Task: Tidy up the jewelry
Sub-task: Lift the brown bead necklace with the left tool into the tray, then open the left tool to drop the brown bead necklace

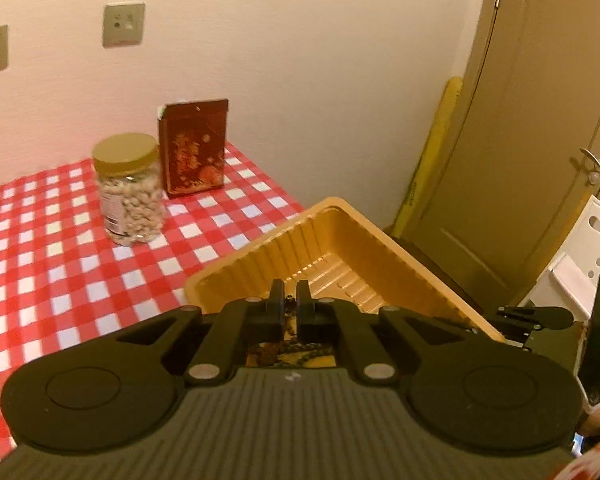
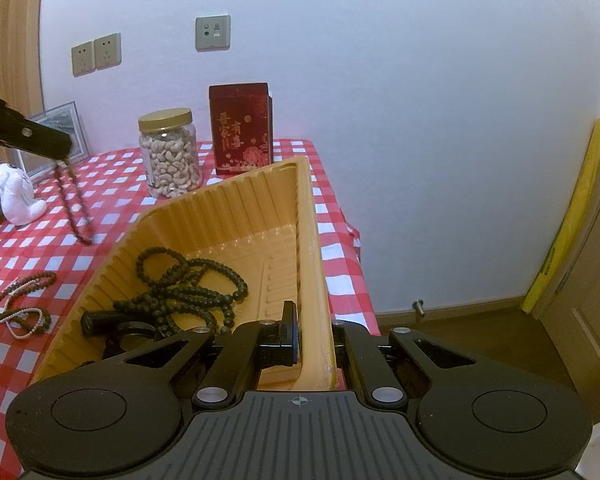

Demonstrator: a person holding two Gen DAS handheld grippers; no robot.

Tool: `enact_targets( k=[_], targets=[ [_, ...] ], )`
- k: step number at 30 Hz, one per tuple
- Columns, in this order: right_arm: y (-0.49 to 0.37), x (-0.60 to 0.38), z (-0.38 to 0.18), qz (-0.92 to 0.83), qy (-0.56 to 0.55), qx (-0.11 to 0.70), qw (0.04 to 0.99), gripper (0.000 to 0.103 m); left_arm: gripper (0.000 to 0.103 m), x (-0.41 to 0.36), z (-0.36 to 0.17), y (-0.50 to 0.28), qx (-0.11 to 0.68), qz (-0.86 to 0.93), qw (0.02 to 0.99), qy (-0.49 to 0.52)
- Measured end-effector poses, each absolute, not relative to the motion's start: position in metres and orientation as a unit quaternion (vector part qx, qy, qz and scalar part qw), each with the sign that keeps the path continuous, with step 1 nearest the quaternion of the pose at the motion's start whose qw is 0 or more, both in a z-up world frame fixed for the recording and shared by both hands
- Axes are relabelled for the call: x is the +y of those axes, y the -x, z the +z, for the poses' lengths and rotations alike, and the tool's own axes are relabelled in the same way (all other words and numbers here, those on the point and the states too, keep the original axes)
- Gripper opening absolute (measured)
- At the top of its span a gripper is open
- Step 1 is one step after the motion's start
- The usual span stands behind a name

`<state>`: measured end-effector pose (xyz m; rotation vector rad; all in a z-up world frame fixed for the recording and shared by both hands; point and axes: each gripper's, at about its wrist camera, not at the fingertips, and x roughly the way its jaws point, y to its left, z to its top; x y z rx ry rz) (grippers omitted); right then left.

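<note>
My left gripper is shut on a strand of dark brown beads that hangs under its fingers, just over the near side of the yellow ribbed tray. In the right wrist view the left gripper comes in from the upper left, and the bead strand dangles from it above the checked cloth, left of the tray. My right gripper is shut on the tray's right wall. Dark bead necklaces and a black cylinder lie in the tray. Another bead string lies on the cloth.
A jar of cashews and a red box stand at the back of the red checked table. A white plush toy and a picture frame sit at the left. The table edge, floor and a door are to the right.
</note>
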<state>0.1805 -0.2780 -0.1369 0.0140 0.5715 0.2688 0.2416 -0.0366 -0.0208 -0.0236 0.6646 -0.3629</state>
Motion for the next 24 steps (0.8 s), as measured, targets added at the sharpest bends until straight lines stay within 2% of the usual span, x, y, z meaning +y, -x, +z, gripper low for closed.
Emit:
enact_targets(
  k=[9,10,13,24],
  targets=[
    [-0.179,-0.277,-0.136,0.13,-0.007,0.281,0.951,0.003,0.006,-0.054,-0.065,-0.263,0.383,-0.171,0.908,-0.013],
    [-0.18,-0.277,-0.135,0.13,-0.007,0.281,0.951,0.003,0.008,-0.055,-0.068,-0.263,0.387,-0.17,0.906,-0.016],
    [-0.179,-0.277,-0.136,0.129,-0.008,0.282,0.951,0.003,0.024,-0.055,-0.074,-0.265,0.392,-0.17,0.904,-0.015],
    [-0.179,-0.277,-0.136,0.127,-0.007,0.282,0.951,0.003,0.03,-0.032,-0.052,-0.252,0.36,-0.161,0.919,0.012]
  ],
)
